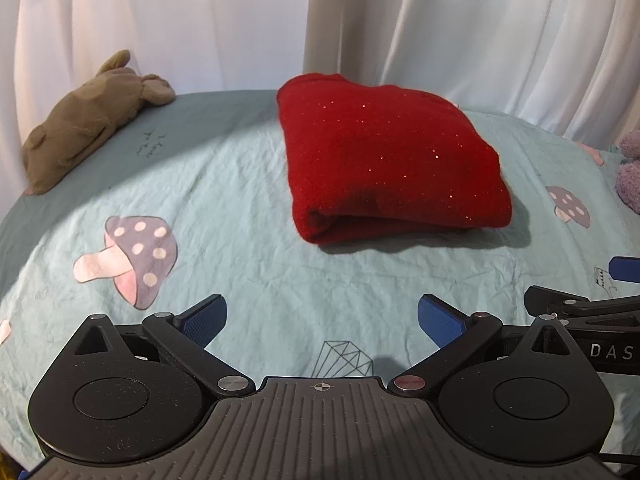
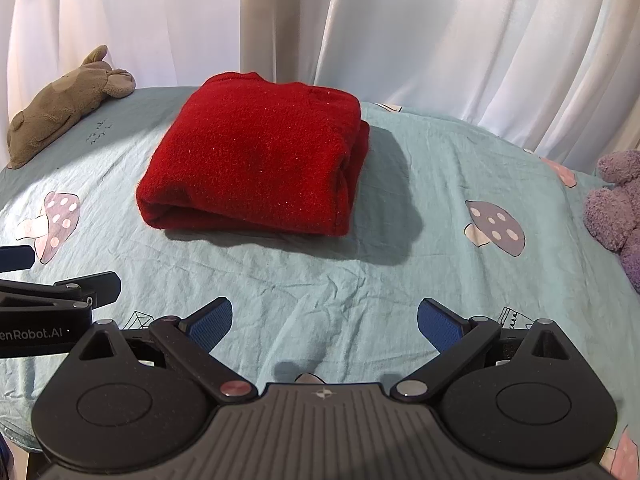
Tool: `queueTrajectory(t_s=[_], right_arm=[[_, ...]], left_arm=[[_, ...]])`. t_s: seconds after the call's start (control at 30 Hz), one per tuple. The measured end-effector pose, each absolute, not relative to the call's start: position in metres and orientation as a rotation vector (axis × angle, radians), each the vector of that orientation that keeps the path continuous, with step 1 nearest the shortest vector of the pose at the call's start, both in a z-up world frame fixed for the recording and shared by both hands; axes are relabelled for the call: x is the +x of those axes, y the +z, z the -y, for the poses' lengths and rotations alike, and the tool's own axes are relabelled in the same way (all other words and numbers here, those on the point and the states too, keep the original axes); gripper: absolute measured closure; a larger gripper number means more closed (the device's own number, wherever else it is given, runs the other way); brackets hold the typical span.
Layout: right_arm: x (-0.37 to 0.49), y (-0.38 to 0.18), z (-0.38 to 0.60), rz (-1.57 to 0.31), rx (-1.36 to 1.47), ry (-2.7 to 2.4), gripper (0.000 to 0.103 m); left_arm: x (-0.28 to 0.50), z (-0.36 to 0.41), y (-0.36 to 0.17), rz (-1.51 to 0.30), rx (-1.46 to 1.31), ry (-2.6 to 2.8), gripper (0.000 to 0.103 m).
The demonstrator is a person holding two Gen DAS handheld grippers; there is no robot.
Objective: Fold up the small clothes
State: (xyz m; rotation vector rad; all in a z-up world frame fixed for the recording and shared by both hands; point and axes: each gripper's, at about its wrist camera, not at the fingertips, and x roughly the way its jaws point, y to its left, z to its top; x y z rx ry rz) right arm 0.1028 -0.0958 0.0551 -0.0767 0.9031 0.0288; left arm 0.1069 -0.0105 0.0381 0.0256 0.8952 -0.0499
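A red knitted garment (image 1: 390, 160) lies folded into a thick rectangle on the teal mushroom-print sheet (image 1: 240, 184); it also shows in the right wrist view as the red garment (image 2: 256, 164), its folded edge facing me. My left gripper (image 1: 322, 320) hovers open over bare sheet, well short of the garment, with nothing between its blue pads. My right gripper (image 2: 324, 322) is open too and equally far back. Each gripper's black body pokes into the other's view at the side.
A brown plush toy (image 1: 84, 124) lies at the far left edge of the sheet. A purple plush toy (image 2: 618, 208) sits at the right edge. White curtains (image 2: 400, 28) hang close behind the surface.
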Motion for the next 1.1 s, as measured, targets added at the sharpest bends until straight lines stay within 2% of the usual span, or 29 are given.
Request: queueTrajectory(t_s=[1.1], right_arm=[[0.1007, 0.0559, 0.0979, -0.888, -0.078, 0.034, 0.004]], left_arm=[[0.1082, 0.0111, 0.0383, -0.893, 0.005, -0.041, 0.000]])
